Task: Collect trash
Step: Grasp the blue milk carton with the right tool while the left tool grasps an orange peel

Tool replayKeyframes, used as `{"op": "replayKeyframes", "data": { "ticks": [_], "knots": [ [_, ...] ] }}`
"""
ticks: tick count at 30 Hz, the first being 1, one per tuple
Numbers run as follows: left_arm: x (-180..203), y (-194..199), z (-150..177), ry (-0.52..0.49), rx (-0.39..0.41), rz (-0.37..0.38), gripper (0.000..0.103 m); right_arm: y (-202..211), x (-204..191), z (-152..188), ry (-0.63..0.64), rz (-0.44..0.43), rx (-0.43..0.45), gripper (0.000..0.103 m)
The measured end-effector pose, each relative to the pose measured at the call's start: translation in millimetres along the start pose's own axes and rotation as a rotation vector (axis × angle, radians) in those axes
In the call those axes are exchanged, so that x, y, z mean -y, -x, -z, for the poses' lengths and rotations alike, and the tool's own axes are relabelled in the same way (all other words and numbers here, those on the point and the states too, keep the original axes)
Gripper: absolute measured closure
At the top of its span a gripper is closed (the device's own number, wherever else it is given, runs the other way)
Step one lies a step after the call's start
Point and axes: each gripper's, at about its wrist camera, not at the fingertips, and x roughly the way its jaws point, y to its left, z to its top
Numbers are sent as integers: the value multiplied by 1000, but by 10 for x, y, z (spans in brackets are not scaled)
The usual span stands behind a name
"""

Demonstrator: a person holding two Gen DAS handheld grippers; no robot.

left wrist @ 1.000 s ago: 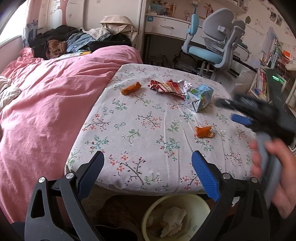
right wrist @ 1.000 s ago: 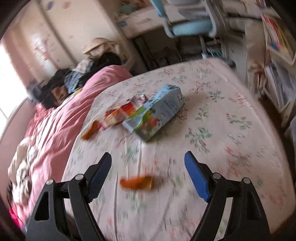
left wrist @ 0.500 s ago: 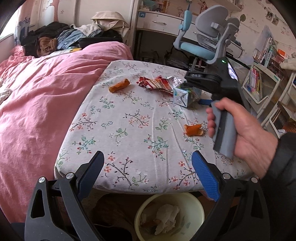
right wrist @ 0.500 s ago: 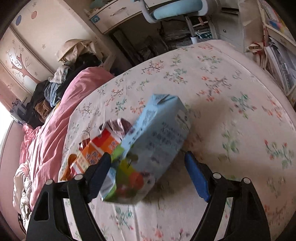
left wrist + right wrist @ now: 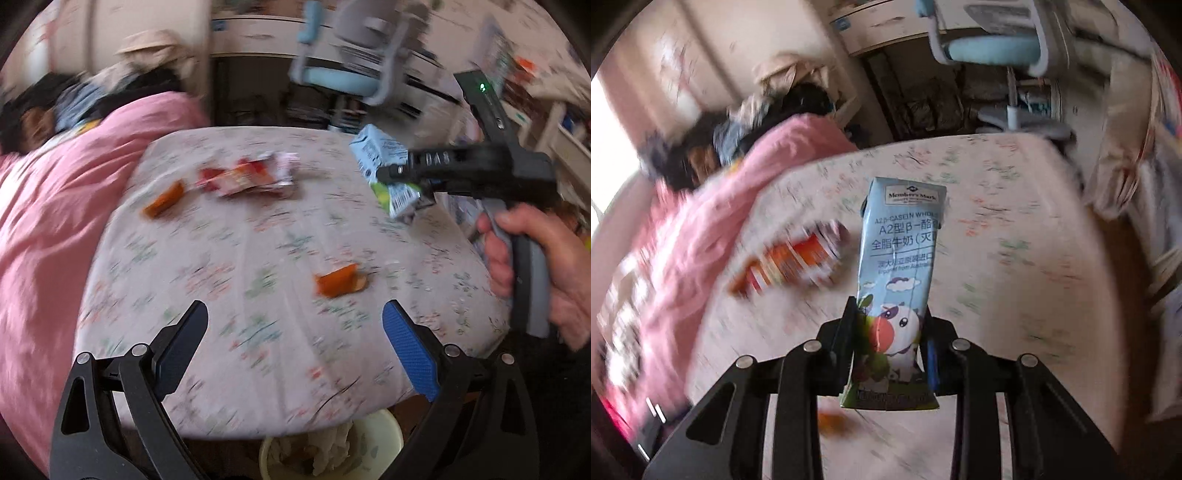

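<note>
- Right claw (image 5: pixel 891 345): its jaws are closing on the milk carton (image 5: pixel 899 280), which is pinched low on its body, one pad on each narrow side, so the printed front faces the camera and the top points away.
- From the left wrist view the carton (image 5: pixel 384 162) is seen lifted clear of the bed (image 5: pixel 258 229), tilted, at the tip of the right claw (image 5: pixel 397 173); a hand (image 5: pixel 535 266) is wrapped round the grip.
- Left claw (image 5: pixel 295 347) is released, jaws wide with nothing between them, held low over the near edge of the bed, probably ready for the next scrap.
- Three bits of trash are left on the floral sheet: a red wrapper (image 5: pixel 247 177), an orange scrap (image 5: pixel 164 199) beside it, and an orange piece (image 5: pixel 338 284) nearer the left claw.
- A bin (image 5: pixel 384 428) is seen below the bed's edge, already holding crumpled paper; the carton is judged to be bound for it.
- The low grip leaves most of the carton overhanging, so a swing could be a risk.
</note>
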Motion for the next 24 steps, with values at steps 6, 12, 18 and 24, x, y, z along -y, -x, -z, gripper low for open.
{"op": "replayKeyframes", "data": {
  "ticks": [6,12,18,24],
  "knots": [
    [297,-347,-139,-195,-11,-18,11,-108,177,204,-4,8,-71,72],
    [334,-630,-210,-216,-62,13,33,-134,207,238,39,3,-105,71],
    [299,-893,-222,-179,-138,37,69,-153,241,242,37,-8,-116,71],
    [239,-802,-221,-129,-116,50,71,-149,214,242,22,-45,-114,71]
  ]
}}
